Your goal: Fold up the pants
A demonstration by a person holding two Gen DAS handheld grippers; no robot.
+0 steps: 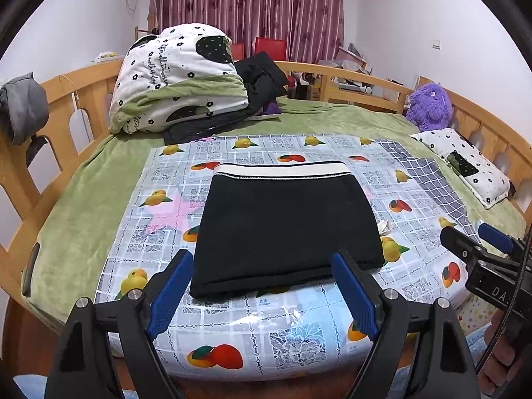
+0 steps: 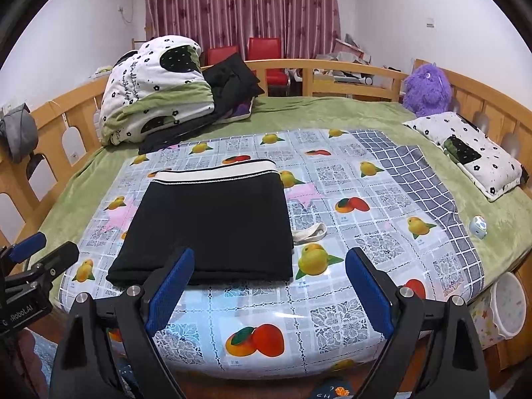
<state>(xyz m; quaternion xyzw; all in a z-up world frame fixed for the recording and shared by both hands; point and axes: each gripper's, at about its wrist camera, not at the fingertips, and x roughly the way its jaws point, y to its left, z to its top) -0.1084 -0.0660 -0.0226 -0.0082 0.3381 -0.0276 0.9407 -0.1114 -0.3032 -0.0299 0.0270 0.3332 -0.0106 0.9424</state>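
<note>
On the glossy fruit-print plastic sheet (image 1: 206, 312) that covers the near end of the green-blanketed wooden bed (image 1: 86, 219), the black knit pants with a cream waistband (image 1: 286, 226) lie as a compact, flat rectangle. Waistband edge faces away; the thick folded edge faces the grippers. Layers appear stacked and aligned, with no leg trailing out.

Left gripper (image 1: 262, 286): blue-padded jaws stand wide apart, positioned just in front of the near folded edge. No fabric is between the pads; it holds nothing.

Right gripper (image 2: 269, 289): jaws likewise wide apart and empty. Its left finger overlaps the near edge of the pants in the right wrist view; whether it touches the cloth cannot be determined.

A small cream strip (image 2: 311, 232), possibly a drawstring or tag, protrudes at the right side of the pants.

Status assessment: folding appears complete or nearly so. The garment is already reduced to a neat bundle and both grippers are clear of it. Remaining work, if any, is judged to be minor: tucking in the protruding strip or squaring the edges.
</note>
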